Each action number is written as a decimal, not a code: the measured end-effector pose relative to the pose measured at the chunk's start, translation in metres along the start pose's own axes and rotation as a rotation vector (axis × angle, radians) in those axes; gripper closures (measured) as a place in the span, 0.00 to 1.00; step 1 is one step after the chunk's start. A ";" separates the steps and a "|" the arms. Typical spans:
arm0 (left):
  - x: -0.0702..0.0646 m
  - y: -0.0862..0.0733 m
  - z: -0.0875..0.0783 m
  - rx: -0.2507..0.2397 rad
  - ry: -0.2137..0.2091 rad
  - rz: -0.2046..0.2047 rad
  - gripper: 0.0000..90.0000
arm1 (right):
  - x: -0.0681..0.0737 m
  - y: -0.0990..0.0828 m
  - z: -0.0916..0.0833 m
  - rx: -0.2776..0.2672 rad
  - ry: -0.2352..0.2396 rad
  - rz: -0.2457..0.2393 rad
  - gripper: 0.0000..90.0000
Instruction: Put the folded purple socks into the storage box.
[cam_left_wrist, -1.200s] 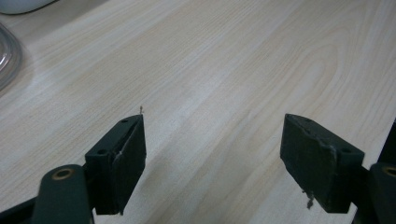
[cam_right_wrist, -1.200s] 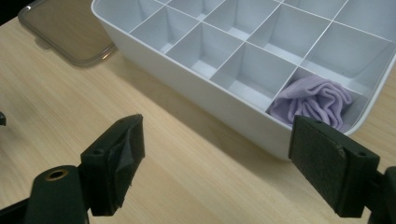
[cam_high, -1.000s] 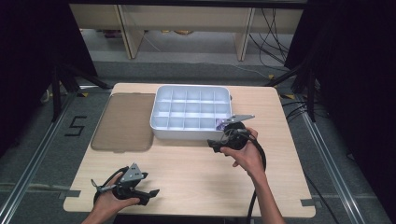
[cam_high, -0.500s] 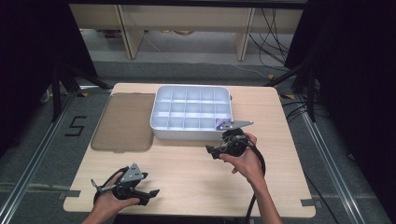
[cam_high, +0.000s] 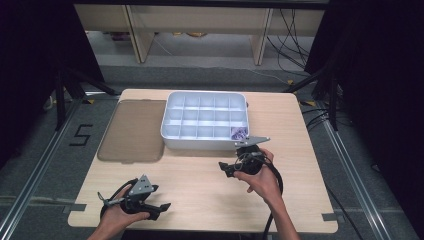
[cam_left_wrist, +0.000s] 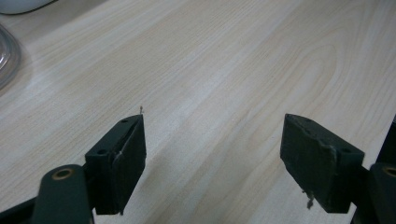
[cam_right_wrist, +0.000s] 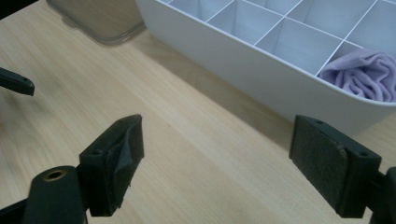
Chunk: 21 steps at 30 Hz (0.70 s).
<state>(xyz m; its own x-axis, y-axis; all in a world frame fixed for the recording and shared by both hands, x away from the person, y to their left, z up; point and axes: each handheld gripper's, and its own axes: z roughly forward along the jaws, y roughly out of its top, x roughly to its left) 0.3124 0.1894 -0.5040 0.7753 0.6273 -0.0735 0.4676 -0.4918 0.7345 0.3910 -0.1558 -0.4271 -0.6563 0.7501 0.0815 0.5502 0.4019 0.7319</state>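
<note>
My right gripper (cam_high: 231, 169) hangs over bare table (cam_high: 200, 200) just off the near wall of the white divided tray (cam_high: 172, 132), jaws spread wide with nothing between them. From the gripper, the tray wall runs across at about 12 to 2 o'clock; open wood lies from 6 through 10 o'clock. The tray's long axis runs left to right across the table, parallel to its near edge. The lilac cloth (cam_right_wrist: 362, 74) sits crumpled in the tray's near right corner compartment, at roughly 1 o'clock from my right gripper, soft folds rising to the rim; the other compartments I can see are bare white. A brownish clear lid (cam_high: 132, 130) lies flat, touching or just beside the tray's left side. My left gripper (cam_high: 160, 209) rests low by the table's near edge, jaws also parted and empty.
</note>
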 end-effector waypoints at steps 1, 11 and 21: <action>0.000 0.000 0.000 -0.002 0.000 0.001 0.25 | 0.001 -0.002 0.001 -0.008 0.001 -0.004 0.21; -0.001 0.000 -0.001 0.005 0.005 0.003 0.25 | 0.010 -0.015 0.005 0.007 0.012 -0.012 0.20; -0.003 -0.001 0.000 -0.006 0.000 -0.012 0.25 | 0.019 -0.033 0.003 -0.002 0.024 -0.013 0.20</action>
<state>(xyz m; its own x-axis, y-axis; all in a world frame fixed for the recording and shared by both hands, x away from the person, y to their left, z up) 0.3103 0.1879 -0.5043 0.7698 0.6329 -0.0826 0.4743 -0.4806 0.7376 0.3616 -0.1530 -0.4514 -0.6756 0.7319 0.0885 0.5406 0.4102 0.7345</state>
